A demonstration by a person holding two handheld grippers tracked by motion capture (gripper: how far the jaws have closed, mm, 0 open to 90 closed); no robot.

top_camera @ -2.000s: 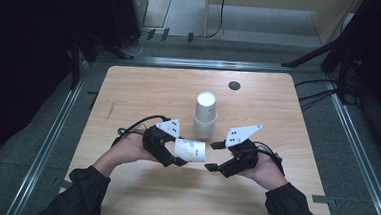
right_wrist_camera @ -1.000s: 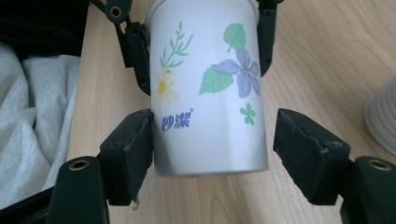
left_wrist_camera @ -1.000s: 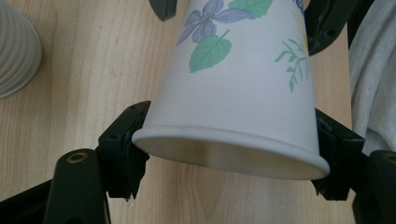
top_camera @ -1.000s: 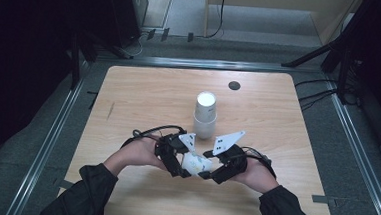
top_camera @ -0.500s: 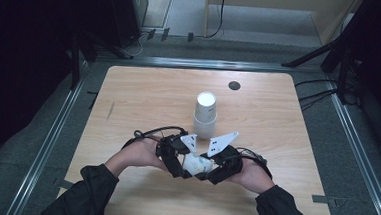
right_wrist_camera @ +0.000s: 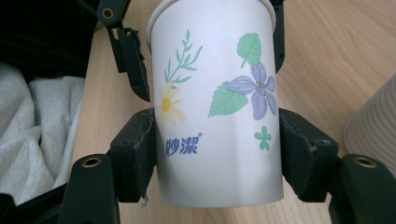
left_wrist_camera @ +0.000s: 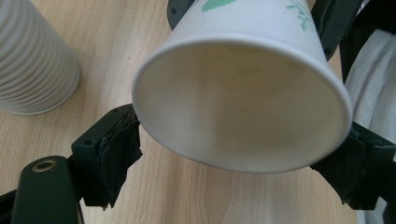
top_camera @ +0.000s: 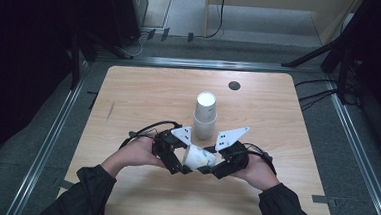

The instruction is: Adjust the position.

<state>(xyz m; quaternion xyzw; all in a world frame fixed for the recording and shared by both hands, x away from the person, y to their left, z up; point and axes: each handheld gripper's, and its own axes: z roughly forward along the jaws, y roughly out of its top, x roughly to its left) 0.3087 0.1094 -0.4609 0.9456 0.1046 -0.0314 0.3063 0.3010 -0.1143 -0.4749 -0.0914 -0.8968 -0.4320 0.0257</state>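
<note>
Your right gripper [right_wrist_camera: 219,154] now clamps its fingers on the flower-printed white paper cup [top_camera: 200,157] at six o'clock on the bench [top_camera: 144,94], while your left gripper's [left_wrist_camera: 233,158] fingers have just been opening off its rim, completing the handover.

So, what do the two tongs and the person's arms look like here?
Both tongs, left and right, are black, each with two angular jaws faced with dark pads and brass-coloured screw holes. Each carries a grey three-cornered plate with small dark dots on top. Black cables trail from them. The person wears dark long sleeves.
</note>
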